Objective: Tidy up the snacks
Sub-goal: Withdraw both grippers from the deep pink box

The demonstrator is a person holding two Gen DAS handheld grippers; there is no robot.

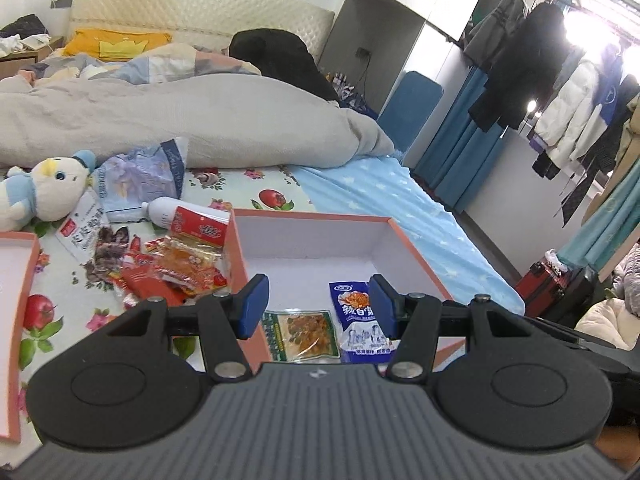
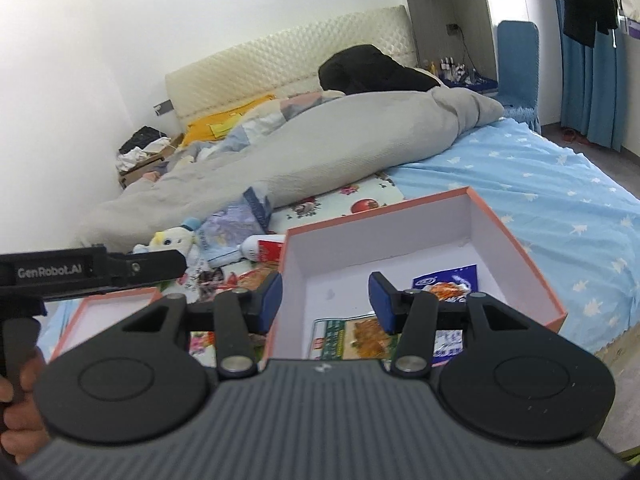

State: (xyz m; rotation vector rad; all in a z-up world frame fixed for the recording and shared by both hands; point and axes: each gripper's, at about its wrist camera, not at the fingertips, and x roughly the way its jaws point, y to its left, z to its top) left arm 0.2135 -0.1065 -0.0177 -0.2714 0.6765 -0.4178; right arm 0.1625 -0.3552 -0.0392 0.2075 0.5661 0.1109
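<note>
An orange-rimmed white box (image 1: pixel 316 220) (image 2: pixel 516 240) stands on the bed. Inside lie a green snack packet (image 1: pixel 302 334) (image 2: pixel 352 336) and a blue-and-white snack packet (image 1: pixel 358 320) (image 2: pixel 448 280). A pile of red and orange snack packets (image 1: pixel 176 260) (image 2: pixel 248 278) lies on the floral sheet left of the box. My left gripper (image 1: pixel 318 304) is open and empty above the box's near part. My right gripper (image 2: pixel 326 300) is open and empty above the box's near left part. The left gripper's body (image 2: pixel 92 268) shows at the left of the right wrist view.
The box lid (image 1: pixel 16 280) (image 2: pixel 108 312) lies at the left. A plush toy (image 1: pixel 44 188) (image 2: pixel 172 240), a white bottle (image 1: pixel 168 212), a blue printed bag (image 1: pixel 140 176) and a grey duvet (image 1: pixel 200 120) lie beyond. The bed's right edge (image 1: pixel 480 260) drops to the floor.
</note>
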